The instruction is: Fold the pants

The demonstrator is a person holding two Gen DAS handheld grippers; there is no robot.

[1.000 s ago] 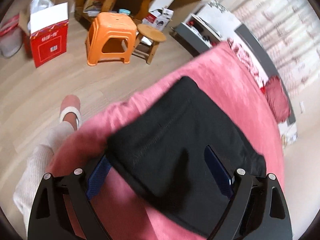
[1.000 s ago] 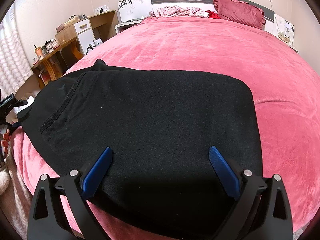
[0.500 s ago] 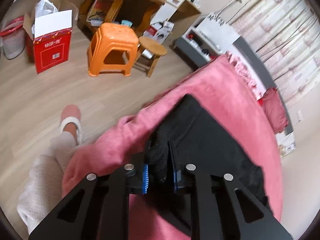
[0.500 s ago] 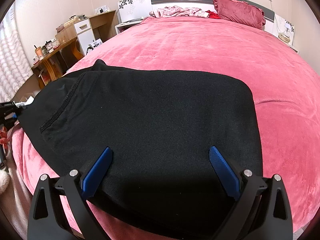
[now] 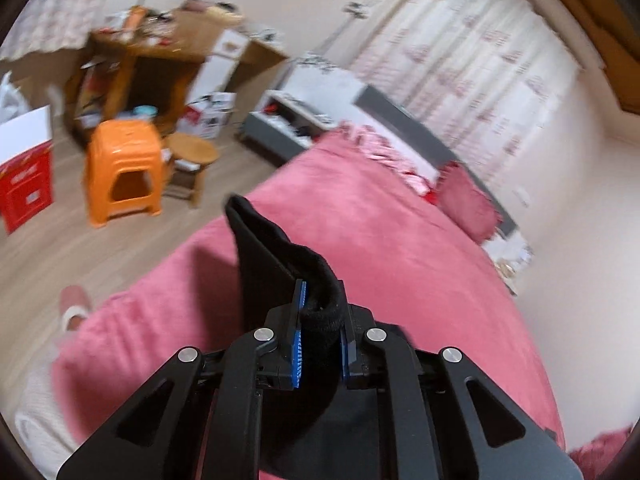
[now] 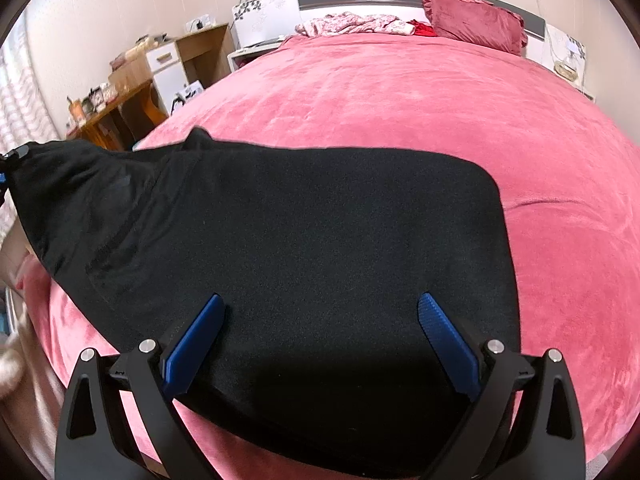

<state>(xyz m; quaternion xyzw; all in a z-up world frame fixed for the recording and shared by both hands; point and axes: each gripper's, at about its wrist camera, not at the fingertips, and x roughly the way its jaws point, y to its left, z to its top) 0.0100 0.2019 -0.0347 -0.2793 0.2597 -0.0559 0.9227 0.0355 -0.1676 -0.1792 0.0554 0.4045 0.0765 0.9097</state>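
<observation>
the black pants lie folded on the pink bed cover, filling the middle of the right wrist view from about 9 o'clock across to 3 o'clock, with their near edge running along the edge of the bed at 6 o'clock. their right end is a flat, rounded corner resting on the cover; their left end rises off the cover toward 9 o'clock, drawn up into a peak at the frame's edge, where a dark bit of the other tool shows.

the left gripper has its jaws nearly closed, having just been closing, and a thick bunched edge of the pants is pinched between the blue pads. from the grip the cloth stands up as a tilted flap pointing toward 11 o'clock, clear of the cover beneath it. this view is blurred.

the right gripper hangs just above the near part of the pants with its jaws spread wide; the blue fingers sit well apart at 7 and 5 o'clock, and nothing is held between them.

in the left wrist view an orange stool stands on the wooden floor at 10 o'clock with a small round wooden stool just beside it, and a red box at 9 o'clock. a dark red pillow lies at the headboard at 1 o'clock in the right wrist view. a slippered foot shows at 8 o'clock beside the bed.
</observation>
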